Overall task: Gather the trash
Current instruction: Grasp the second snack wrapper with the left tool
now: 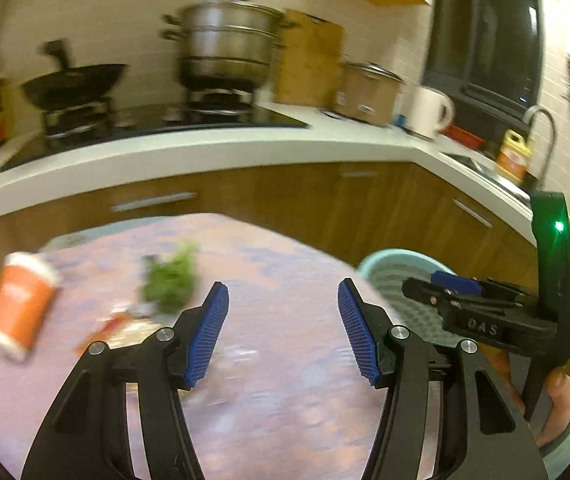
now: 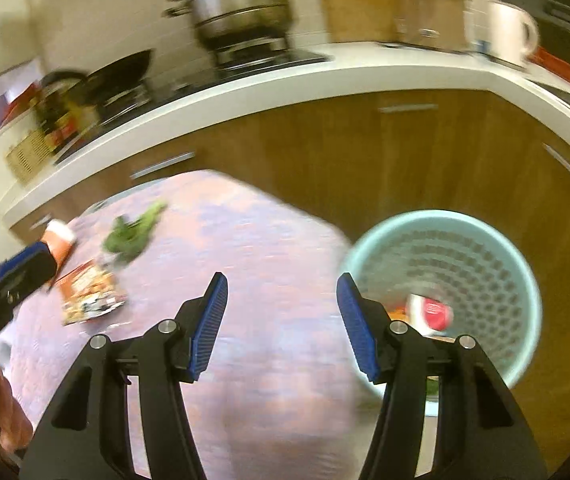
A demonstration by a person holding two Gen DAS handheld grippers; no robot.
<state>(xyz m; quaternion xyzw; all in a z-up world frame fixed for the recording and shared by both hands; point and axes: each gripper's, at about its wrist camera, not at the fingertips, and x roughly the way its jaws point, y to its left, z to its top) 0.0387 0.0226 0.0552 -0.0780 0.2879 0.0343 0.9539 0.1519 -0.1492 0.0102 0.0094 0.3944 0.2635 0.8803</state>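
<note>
My left gripper (image 1: 283, 336) is open and empty above a table with a pink patterned cloth (image 1: 277, 360). On the cloth lie an orange paper cup (image 1: 21, 304) on its side, a bunch of green leaves (image 1: 171, 278) and a flat food wrapper (image 1: 119, 324). My right gripper (image 2: 282, 328) is open and empty over the table's right edge, next to a pale green mesh bin (image 2: 481, 248) holding a red-and-white item (image 2: 433, 314). The cup (image 2: 59, 238), leaves (image 2: 135, 232) and wrapper (image 2: 91, 294) also show in the right wrist view. Both views are blurred.
A white kitchen counter (image 1: 213, 152) with wooden cabinets (image 1: 305, 196) curves behind the table. On it stand a wok (image 1: 73, 84), a steel steamer pot (image 1: 225, 44), a rice cooker (image 1: 367, 92), a white kettle (image 1: 431, 112) and a sink with tap (image 1: 541, 136).
</note>
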